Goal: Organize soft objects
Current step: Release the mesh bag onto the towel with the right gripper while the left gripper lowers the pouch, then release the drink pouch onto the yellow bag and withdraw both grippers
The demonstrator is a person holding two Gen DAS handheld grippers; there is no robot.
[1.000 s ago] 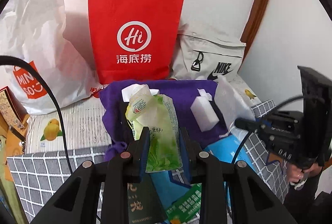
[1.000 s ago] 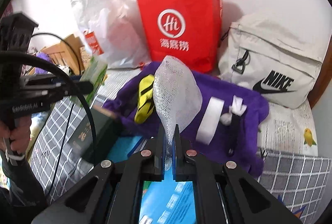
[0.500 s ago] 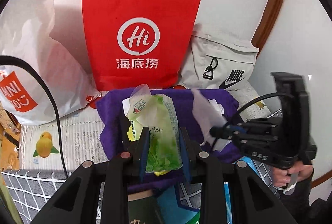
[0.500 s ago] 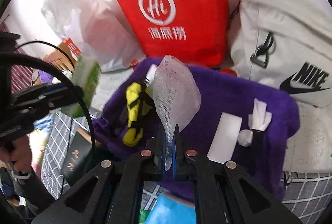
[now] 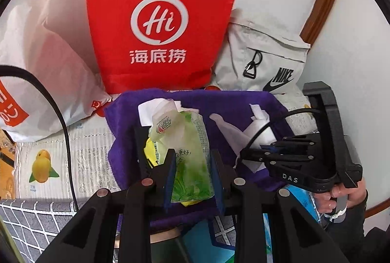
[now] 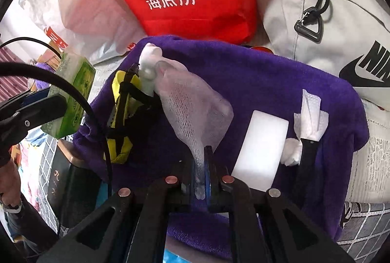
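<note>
A: On the left, the left gripper (image 5: 192,165) is clamped on a green tissue pack (image 5: 187,153), pads pressing both sides, jaws only a little apart. The pack hangs above the near edge of the purple towel (image 5: 234,104), not on it yet.

B: Crinkly film wrapper, that one, squashy, with its top flap sticking up. It'll dent but shouldn't slip.

A: Below it on the towel lies a yellow pouch (image 6: 119,116) with black straps, and a white wad (image 6: 148,63) at the far edge.

B: Moving right, the right gripper (image 6: 202,163) has a white mesh pouch (image 6: 195,109) by its tail. The jaws are just starting to part, with the mesh between them and its belly sagging toward the towel.

A: So I'd call this the laying-down step: both soft things brought over the towel, the mesh going first.

B: Next it wants wider jaws and a clean lift away, so the netting doesn't snag a pad. Then the pack needs a bare patch, maybe between the yellow pouch and the white sponge (image 6: 260,150).

A: Far right: crumpled wipes (image 6: 309,114) and a black strip (image 6: 307,153), just beside the sponge.

B: Behind it all, a red bag (image 5: 158,19) and a grey bag (image 5: 268,55) stand against the wall.
</note>
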